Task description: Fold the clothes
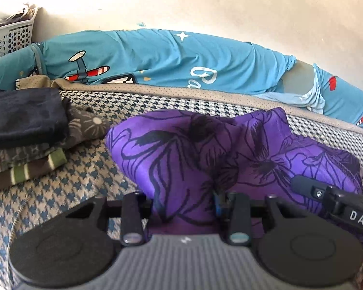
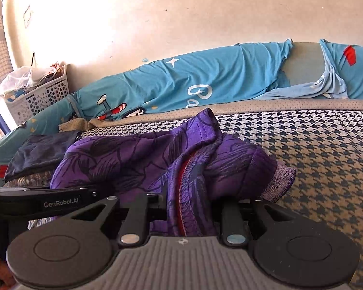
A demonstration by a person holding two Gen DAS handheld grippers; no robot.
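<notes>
A purple garment with dark flower outlines (image 1: 205,149) is bunched up above the houndstooth bed cover (image 1: 72,181). My left gripper (image 1: 184,200) is shut on one gathered part of it, and the cloth hides the fingertips. In the right wrist view the same purple garment (image 2: 123,159) shows a red-stitched hem running down between the jaws, with my right gripper (image 2: 188,200) shut on it. The two grippers are close together: the right gripper's body (image 1: 326,193) shows at the lower right, and the left gripper's body (image 2: 60,200) at the lower left.
A stack of folded clothes (image 1: 24,133) lies to the left on the bed, also seen as folded clothes (image 2: 41,154). A long blue cartoon-print bolster (image 1: 169,55) runs along the wall. A white perforated basket (image 1: 9,36) stands at the far left corner.
</notes>
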